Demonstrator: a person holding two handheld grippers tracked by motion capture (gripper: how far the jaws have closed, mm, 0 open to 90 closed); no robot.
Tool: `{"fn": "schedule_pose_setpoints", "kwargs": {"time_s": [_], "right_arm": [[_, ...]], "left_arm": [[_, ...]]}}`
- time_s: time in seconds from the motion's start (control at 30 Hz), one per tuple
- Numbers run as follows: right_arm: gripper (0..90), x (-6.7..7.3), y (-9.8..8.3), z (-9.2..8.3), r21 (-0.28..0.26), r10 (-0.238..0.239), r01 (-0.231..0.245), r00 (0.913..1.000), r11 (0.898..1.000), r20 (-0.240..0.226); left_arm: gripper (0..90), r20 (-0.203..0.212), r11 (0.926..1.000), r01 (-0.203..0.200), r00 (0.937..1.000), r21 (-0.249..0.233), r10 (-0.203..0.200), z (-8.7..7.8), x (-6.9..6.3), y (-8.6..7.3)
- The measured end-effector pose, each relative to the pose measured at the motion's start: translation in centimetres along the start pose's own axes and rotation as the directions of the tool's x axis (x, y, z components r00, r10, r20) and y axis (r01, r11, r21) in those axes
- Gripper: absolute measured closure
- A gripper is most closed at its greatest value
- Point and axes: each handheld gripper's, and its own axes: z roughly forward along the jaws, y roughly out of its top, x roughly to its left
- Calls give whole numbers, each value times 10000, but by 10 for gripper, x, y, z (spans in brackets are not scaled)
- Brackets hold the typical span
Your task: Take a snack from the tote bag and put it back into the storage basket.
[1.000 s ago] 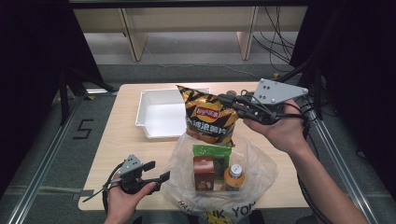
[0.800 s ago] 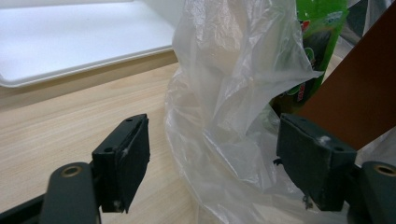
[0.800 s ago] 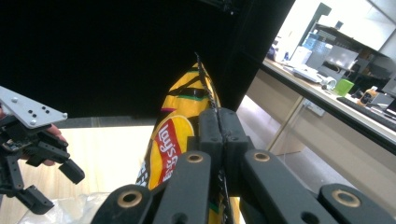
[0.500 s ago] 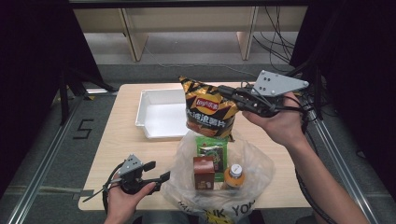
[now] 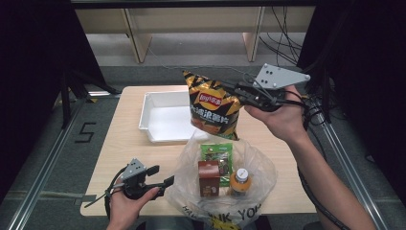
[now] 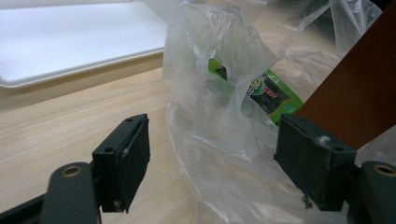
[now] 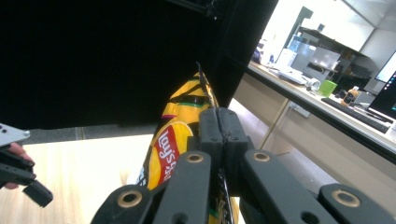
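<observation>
A yellow and black chip bag point(image 5: 213, 108) hangs in the air above the table, over the mouth of a clear plastic bag point(image 5: 258, 167). My right gripper point(image 5: 238, 90) is shut on its upper edge. In the right gripper view the closed jaws pinch the chip bag point(image 7: 170, 140) at its seam. Inside the plastic bag are a brown carton point(image 5: 207, 178), a green packet point(image 5: 216, 154) and an orange bottle point(image 5: 239, 181). My left gripper point(image 5: 165, 176) stands open at the bag's left side. A loose fold of the plastic bag point(image 6: 219, 107) lies between its pads point(image 6: 128, 161), unpressed.
A white tray point(image 5: 165, 117) sits on the wooden table point(image 5: 124, 148) at the back left, also seen as the white tray point(image 6: 70, 42) beyond my left jaws. Cables trail off the table's right side. The table's front edge is close to my left hand.
My right gripper has lifted the chip bag a little higher above the plastic bag. The left gripper has stayed where it was.
</observation>
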Motion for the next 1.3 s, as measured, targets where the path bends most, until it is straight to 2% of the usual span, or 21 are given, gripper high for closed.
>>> {"fn": "schedule_pose_setpoints", "kwargs": {"time_s": [0.07, 0.23, 0.27, 0.3, 0.33, 0.4, 0.43, 0.53, 0.57, 0.6, 0.63, 0.83, 0.9, 0.93, 1.0, 1.03, 1.07, 1.13, 1.23, 1.3], "right_arm": [[900, -3, 1, 3, -78, -165, 165, 9999, 9998, 14], [900, -6, 4, 9, -123, -5, 5, 10000, 9999, 28], [900, -8, 5, 10, -161, -172, 172, 9998, 9997, -24], [900, -8, 6, 11, -164, -107, 107, 9999, 9998, 35], [900, -9, 6, 12, -156, -135, 136, 9999, 9998, 52], [900, -9, 8, 15, -118, -36, 36, 10000, 9999, 42], [900, -9, 8, 17, -149, 0, 0, 10000, 9999, -5], [900, -11, 10, 21, -175, 49, -49, 10000, 9998, -14], [900, -13, 10, 22, -215, -129, 131, 9999, 9997, 51], [900, -15, 11, 24, -308, -530, 532, 9986, 9981, 58], [900, -12, 11, 25, -179, 99, -99, 9999, 9998, 27], [900, -18, 12, 34, -200, -13, 14, 10000, 9998, 61], [900, -19, 13, 38, -225, 52, -51, 10000, 9997, 29], [900, -17, 13, 38, -63, 388, -388, 9992, 9992, 65], [900, -22, 14, 43, -241, -27, 27, 10000, 9997, 27], [900, -23, 15, 43, -185, -56, 58, 9999, 9998, 94], [900, -23, 15, 45, -196, 81, -80, 9999, 9998, 66], [900, -26, 15, 49, -214, -9, 11, 10000, 9998, 82], [900, -26, 15, 56, -163, 187, -187, 9998, 9997, 12], [900, -28, 16, 59, -110, 78, -77, 10000, 9999, 31]], "left_arm": [[257, -39, 10000, 39, 10000, 15, -39, 0, 0, 0], [257, -27, 10000, 51, 10000, 7, -51, -1, 0, 0], [257, -24, 10000, 56, 10000, 5, -56, -1, 0, 0], [257, -32, 10000, 60, 10000, -2, -60, -1, 0, 0], [257, 35, 9999, -151, 9999, -2, 151, -1, 1, 1], [257, 40, 9999, -130, 9999, -35, 130, -1, 1, 1], [257, -6, 10000, 59, 10000, -50, -59, -1, 1, 0], [257, -51, 9999, 101, 9999, -64, -102, -1, 1, 0], [257, -45, 9999, 107, 9999, -69, -107, -2, 1, 0], [257, -62, 9999, 99, 9999, -62, -100, -2, 2, 0], [258, -23, 10000, 59, 10000, -69, -60, -2, 2, 0], [258, -54, 9999, 109, 9999, -47, -109, -3, 2, 1], [259, -34, 10000, -10, 10000, -52, 9, -3, 3, 1], [259, 53, 9999, -66, 10000, -75, 67, -3, 4, 1], [259, 17, 10000, 19, 10000, -79, -19, -3, 4, 0], [259, 39, 10000, -7, 10000, -82, 7, -3, 5, 0], [259, 8, 9997, 202, 9998, -123, -202, -3, 4, 0], [259, -23, 10000, 65, 10000, -48, -65, -4, 5, 0], [259, -24, 10000, 51, 10000, -60, -52, -5, 5, 0], [259, -32, 10000, 47, 10000, -59, -47, -5, 5, 0]]}}
